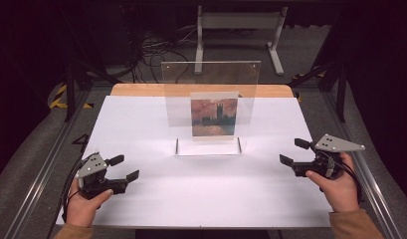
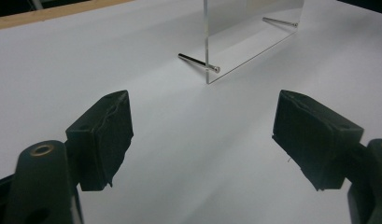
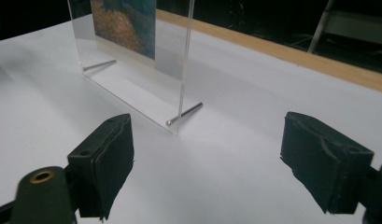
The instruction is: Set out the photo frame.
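Clear acrylic frame [image 1: 211,107] stands upright, broad face toward the person, between 2 grippers whose jaws gape empty.

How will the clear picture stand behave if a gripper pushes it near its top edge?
The picture stand is a tall, thin clear sheet resting on two slim metal pins, so a high push would likely tip it. Its smooth faces probably slip between pads. It looks stiff, and might slide on the white table.

text: none legible | labels: none | numbers: none
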The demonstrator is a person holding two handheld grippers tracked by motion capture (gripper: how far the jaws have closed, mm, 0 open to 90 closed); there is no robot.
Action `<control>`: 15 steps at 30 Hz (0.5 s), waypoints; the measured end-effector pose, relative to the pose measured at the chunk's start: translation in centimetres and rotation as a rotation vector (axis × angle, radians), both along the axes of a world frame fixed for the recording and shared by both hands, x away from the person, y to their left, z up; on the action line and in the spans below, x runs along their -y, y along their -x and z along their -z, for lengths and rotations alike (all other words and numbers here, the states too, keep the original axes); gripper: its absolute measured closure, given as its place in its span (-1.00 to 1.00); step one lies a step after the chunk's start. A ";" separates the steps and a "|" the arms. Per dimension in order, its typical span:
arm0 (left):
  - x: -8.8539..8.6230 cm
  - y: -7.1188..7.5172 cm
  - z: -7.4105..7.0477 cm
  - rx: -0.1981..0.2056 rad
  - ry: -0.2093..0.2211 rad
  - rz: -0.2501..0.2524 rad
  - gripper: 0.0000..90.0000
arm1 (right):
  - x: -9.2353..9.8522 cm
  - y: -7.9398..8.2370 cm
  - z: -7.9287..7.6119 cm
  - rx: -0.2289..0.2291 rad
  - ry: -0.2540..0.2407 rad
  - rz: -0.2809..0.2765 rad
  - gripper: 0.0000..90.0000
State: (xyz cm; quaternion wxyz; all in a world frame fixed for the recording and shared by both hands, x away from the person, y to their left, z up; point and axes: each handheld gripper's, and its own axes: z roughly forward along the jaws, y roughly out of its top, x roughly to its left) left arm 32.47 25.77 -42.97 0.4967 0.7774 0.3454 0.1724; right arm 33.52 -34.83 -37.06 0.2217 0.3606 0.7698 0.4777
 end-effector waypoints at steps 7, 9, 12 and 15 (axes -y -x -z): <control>-0.7 0.2 1.3 -0.019 0.018 -0.045 -0.57 | 0.8 0.6 3.2 -0.062 0.003 0.025 -0.63; -0.9 0.2 1.7 -0.023 0.020 -0.058 -0.57 | 1.0 0.8 4.0 -0.071 0.010 0.033 -0.64; -1.0 0.2 2.0 -0.023 0.035 -0.067 -0.57 | 1.1 0.9 5.2 -0.079 -0.001 0.039 -0.64; -0.9 0.2 2.4 -0.023 0.041 -0.068 -0.57 | 1.2 1.1 6.2 -0.071 0.001 0.042 -0.64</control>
